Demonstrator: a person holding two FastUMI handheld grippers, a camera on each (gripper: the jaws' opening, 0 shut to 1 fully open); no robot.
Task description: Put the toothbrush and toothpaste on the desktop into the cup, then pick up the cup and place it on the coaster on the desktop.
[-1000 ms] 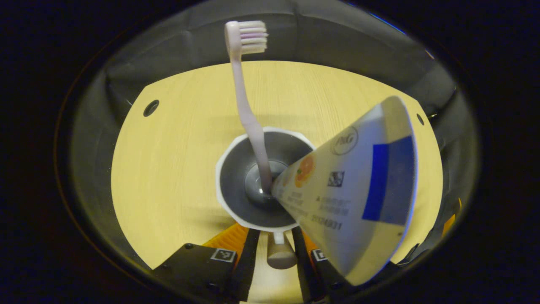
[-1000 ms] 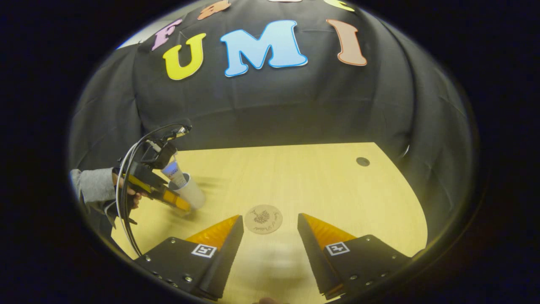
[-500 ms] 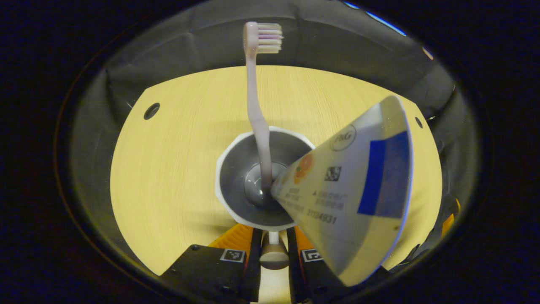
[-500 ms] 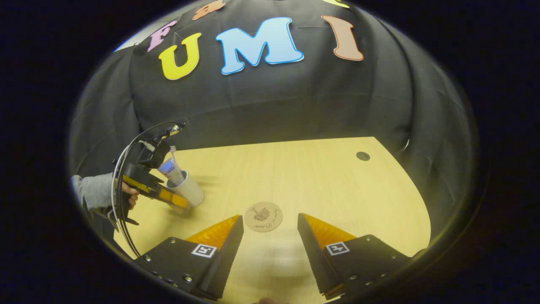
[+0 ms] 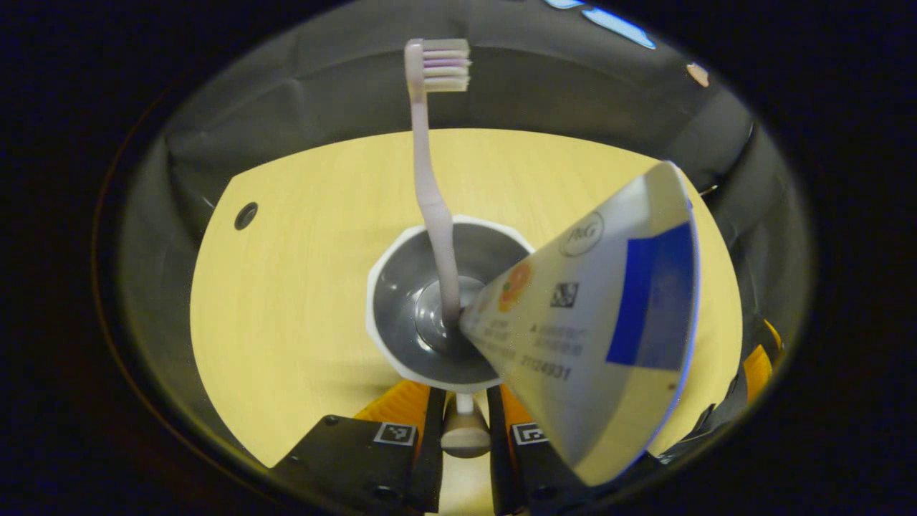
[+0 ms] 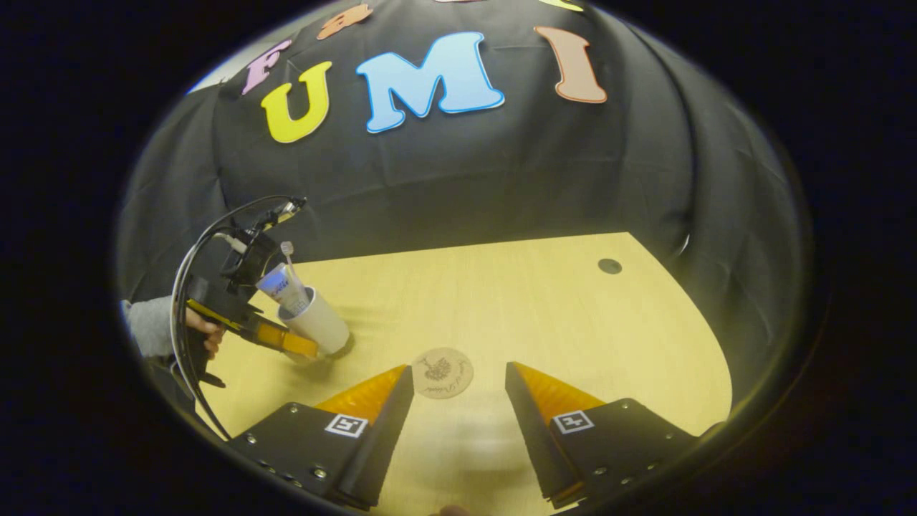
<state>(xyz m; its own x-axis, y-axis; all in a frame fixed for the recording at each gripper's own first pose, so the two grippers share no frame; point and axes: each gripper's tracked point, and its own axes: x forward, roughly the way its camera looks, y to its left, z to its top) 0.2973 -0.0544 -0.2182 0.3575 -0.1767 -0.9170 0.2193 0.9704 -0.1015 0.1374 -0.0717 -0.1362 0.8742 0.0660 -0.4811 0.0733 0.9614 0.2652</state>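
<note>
In the left gripper view, your left gripper (image 5: pixel 464 423) has its jaws drawn narrow around the cup's handle (image 5: pixel 464 436) at the bottom centre of the frame, both fingers pressing on it. The cup (image 5: pixel 401 315) sits mid-frame, seen from above, with the toothbrush (image 5: pixel 434 186) standing in it, bristles toward the top of the frame, and the toothpaste (image 5: pixel 602 322) leaning out toward the right. In the right gripper view, your right gripper (image 6: pixel 458 390) hangs over the bench (image 6: pixel 544 315) with its jaws wide and holding nothing; the coaster (image 6: pixel 443 372) lies on the bench just beyond its fingertips, lower centre. At the left of that frame your hand (image 6: pixel 204 333) holds the left gripper against the cup, well apart from the coaster
</note>
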